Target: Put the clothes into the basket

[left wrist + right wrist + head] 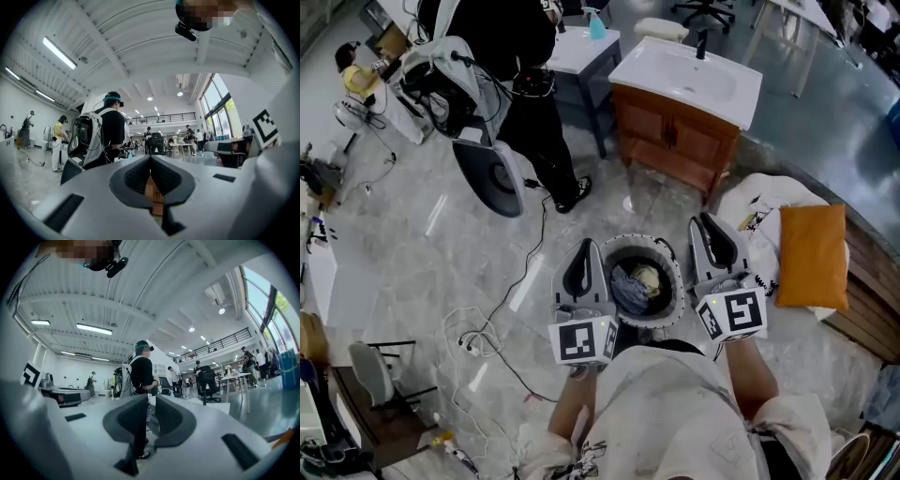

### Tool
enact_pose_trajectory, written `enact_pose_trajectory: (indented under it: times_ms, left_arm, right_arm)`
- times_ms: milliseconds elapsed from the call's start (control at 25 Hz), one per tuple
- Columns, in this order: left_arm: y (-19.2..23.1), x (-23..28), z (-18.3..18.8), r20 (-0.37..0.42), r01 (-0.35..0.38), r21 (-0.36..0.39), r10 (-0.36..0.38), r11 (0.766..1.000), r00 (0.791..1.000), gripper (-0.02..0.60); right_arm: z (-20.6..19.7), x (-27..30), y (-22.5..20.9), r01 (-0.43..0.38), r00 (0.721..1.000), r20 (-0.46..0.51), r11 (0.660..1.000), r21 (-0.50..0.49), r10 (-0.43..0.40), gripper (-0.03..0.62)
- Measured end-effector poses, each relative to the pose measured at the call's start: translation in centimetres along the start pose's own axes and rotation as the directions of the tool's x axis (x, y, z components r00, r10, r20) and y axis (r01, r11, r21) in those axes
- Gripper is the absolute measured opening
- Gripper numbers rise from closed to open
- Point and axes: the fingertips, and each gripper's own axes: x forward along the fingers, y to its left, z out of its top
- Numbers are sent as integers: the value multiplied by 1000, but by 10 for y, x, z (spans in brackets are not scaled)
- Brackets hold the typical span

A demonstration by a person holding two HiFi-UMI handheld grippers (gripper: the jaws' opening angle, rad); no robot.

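Your basket (677, 277) looks like matt plastic, with soft cloth clothes (628, 289) inside; smooth wooden cabinet (675, 142) at twelve o'clock.
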Motion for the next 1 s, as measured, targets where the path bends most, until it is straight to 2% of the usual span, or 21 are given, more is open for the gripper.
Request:
enact_pose_trajectory:
  times_ms: [80,200,480,1000]
  left_arm:
    - [-1,-1,10,24,0,10,-1,1000,1000,3]
    - [-2,-7,22,46,-1,14,1,1000,999,3]
    - [-5,-13,38,77,1,27,-3,1000,997,3]
    - [-10,-16,46,106,5,21,-7,1000,994,3]
  right_arm:
    - [6,-1,-2,20,1000,1,1000,-2,-20,12]
    - [12,-6,1,21,1000,7,1000,3,-21,-12]
    - [34,-12,9,7,999,48,1000,-22,-6,-12]
    - [39,-17,12,-2,999,49,1000,-31,4,-12]
